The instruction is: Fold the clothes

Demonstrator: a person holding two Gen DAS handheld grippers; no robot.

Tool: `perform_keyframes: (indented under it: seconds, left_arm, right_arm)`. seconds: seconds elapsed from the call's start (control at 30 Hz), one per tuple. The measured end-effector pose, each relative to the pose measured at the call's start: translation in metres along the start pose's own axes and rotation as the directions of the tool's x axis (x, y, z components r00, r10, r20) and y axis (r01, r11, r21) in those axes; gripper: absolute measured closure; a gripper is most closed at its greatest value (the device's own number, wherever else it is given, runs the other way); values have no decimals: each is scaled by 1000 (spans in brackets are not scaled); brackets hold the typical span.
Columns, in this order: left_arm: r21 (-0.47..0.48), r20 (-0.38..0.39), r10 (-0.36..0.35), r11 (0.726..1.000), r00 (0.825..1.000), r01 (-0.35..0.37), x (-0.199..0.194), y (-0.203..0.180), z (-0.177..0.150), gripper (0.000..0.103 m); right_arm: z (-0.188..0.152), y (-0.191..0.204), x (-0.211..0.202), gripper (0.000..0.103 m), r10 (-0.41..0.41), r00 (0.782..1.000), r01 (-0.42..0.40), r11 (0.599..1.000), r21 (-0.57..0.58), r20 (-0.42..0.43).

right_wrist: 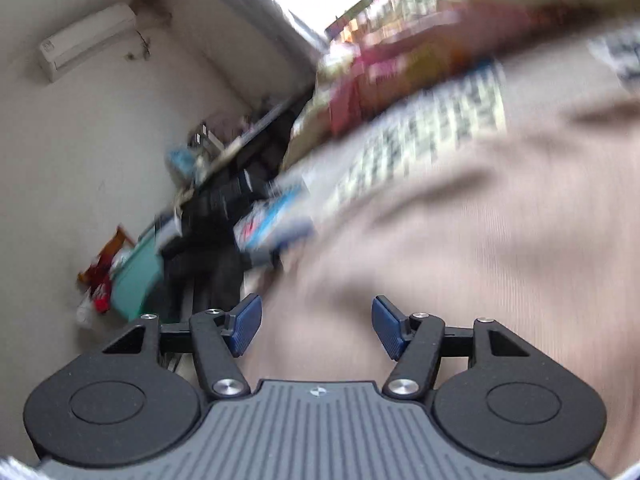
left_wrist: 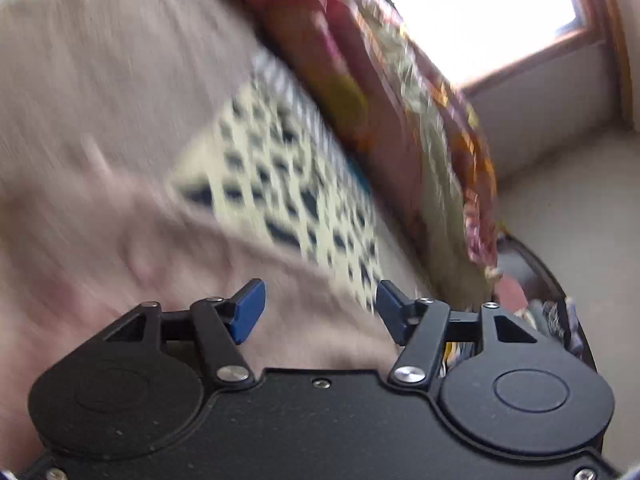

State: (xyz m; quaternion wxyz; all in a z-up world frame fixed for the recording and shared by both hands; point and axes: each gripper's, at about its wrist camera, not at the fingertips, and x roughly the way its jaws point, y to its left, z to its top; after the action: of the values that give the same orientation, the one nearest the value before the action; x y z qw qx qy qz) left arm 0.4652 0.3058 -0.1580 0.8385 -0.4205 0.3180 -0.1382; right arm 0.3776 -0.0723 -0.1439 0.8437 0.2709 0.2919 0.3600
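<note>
Beige garment, blurred, apparently lies ahead of left gripper and right gripper, both agape.

Bright wood-framed window upper right; white wall-mounted air conditioner upper left on a cream plaster wall.

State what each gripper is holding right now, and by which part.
Nothing is held. The left gripper and the right gripper both stand open, with only the pinkish-beige garment seen beyond their blue pads, not pinched between them.
</note>
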Motion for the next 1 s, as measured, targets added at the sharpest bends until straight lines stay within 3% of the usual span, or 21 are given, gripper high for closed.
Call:
perform_keyframes:
  seconds: [0.07,0.13,0.2,0.27,0.3,0.33,0.37,0.4,0.47,0.5,0.53,0.57,0.6,0.63,0.73,0.8,0.87,0.9,1.0]
  left_arm:
    - [-11,-4,-17,1000,1000,17,7,-2,-4,37]
    - [-39,7,-46,998,999,46,8,-2,-4,32]
    - [-71,27,-50,996,998,52,5,3,-6,34]
    - [-97,86,17,995,996,-8,-5,14,-1,51]
    - [-115,119,46,993,992,-32,-12,22,4,59]
    - [-138,153,70,989,986,-49,-21,29,8,66]
    - [-165,193,86,985,977,-54,-32,37,11,66]
    - [-187,231,95,981,968,-51,-42,41,14,64]
    - [-186,251,97,981,963,-50,-56,39,18,56]
    - [-169,261,103,984,960,-60,-60,31,18,46]
    - [-142,267,109,987,958,-72,-63,21,17,43]
    - [-108,253,95,992,963,-69,-63,11,14,43]
    - [-75,218,65,996,974,-50,-58,-1,10,43]
    - [-44,176,34,999,984,-27,-52,-13,3,42]
    - [35,1,-68,997,998,68,-27,-47,-38,42]
    - [35,-127,-127,991,984,133,-15,-62,-77,42]
    - [0,-225,-161,986,961,165,-2,-68,-112,42]
    - [-3,-255,-158,987,954,162,1,-70,-128,42]
    - [122,-257,-99,984,961,134,-14,-90,-159,42]
  right_arm:
    - [26,-18,30,42,-24,999,24,1000,-3,40]
    - [46,-41,66,42,-33,999,33,999,10,18]
    - [57,-73,99,43,-24,1000,24,993,115,-5]
    - [65,-109,114,75,-48,999,52,965,257,-25]
    - [71,-131,113,89,-51,999,49,924,378,-6]
    - [76,-151,107,90,-55,998,31,872,488,36]
    - [83,-168,98,89,-86,993,27,835,549,82]
    - [92,-181,88,89,-145,983,58,823,565,110]
    - [107,-197,70,89,-241,963,135,814,565,118]
    - [112,-200,64,87,-246,964,153,821,550,99]
    - [115,-195,58,71,-239,968,165,842,514,81]
    - [118,-188,53,60,-232,970,174,866,470,69]
    - [117,-176,47,36,-218,974,171,895,412,70]
    - [112,-161,43,27,-180,982,147,924,353,63]
    - [74,-109,27,31,-34,999,37,986,165,-18]
    - [39,-79,13,33,23,996,-18,998,60,-89]
    - [-3,-68,-6,35,-6,991,10,999,32,-136]
    - [-19,-62,-20,39,-22,993,21,1000,-13,-120]
    - [-36,-49,-55,38,-41,993,41,999,-8,-111]
